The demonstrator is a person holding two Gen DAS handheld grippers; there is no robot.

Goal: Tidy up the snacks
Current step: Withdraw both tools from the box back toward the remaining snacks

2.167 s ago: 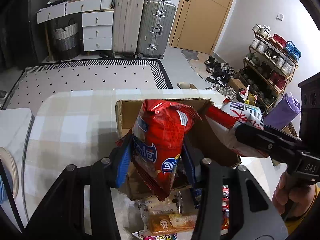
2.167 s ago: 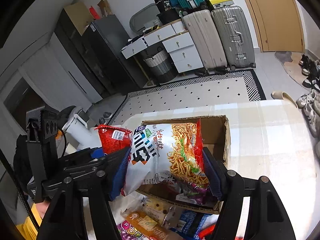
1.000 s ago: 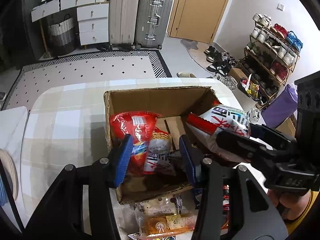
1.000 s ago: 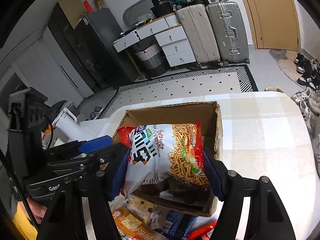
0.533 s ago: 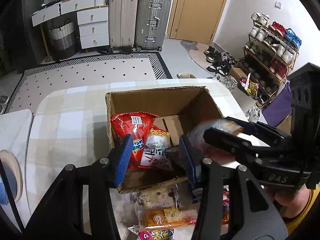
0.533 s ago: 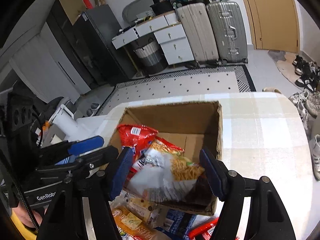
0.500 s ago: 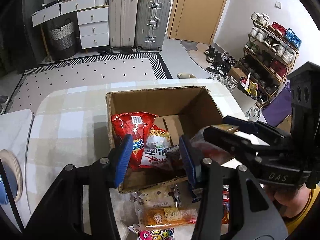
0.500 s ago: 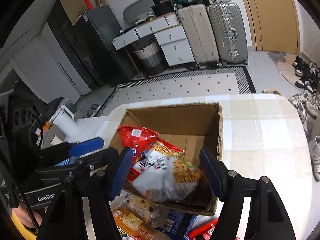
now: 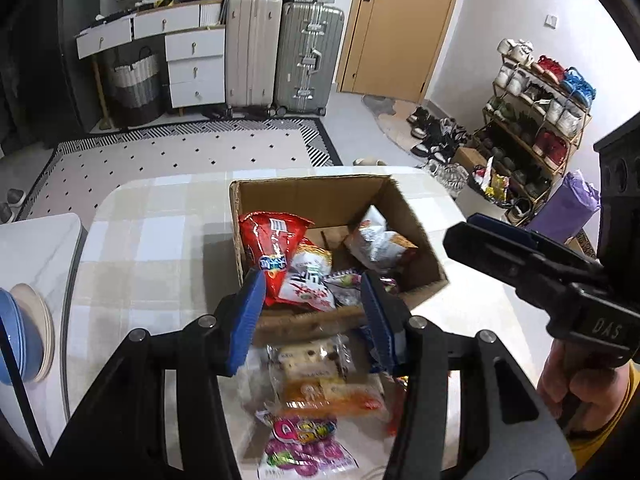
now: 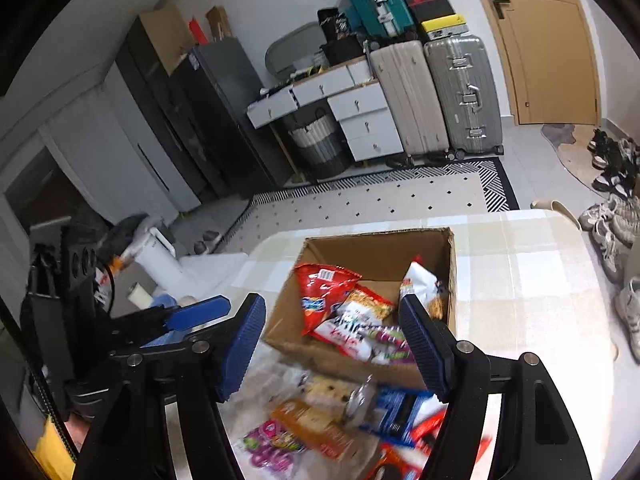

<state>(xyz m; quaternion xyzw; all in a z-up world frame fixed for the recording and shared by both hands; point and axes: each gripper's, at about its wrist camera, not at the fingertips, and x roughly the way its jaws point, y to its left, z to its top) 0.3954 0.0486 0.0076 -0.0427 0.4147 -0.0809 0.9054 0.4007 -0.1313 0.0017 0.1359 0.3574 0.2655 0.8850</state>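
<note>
hovering released, the left hand-held gripper [image 9: 314, 316] and right hand-held gripper [image 10: 332, 344] hold nothing. loose snack packets [image 9: 320, 380] lie just below both, near the desk's front edge, before the cardboard box [image 9: 320, 196]

Little could be read. In the left wrist view, the right hand-held gripper [image 9: 480, 232] carried raised letters on its body that looked like "DAS" turned upside down. A purple packet [image 9: 304, 436] on the table [image 9: 132, 248] showed a large pink "Q". The print on the bags in the box [image 9: 320, 196] was too small and blurred to make out.
</note>
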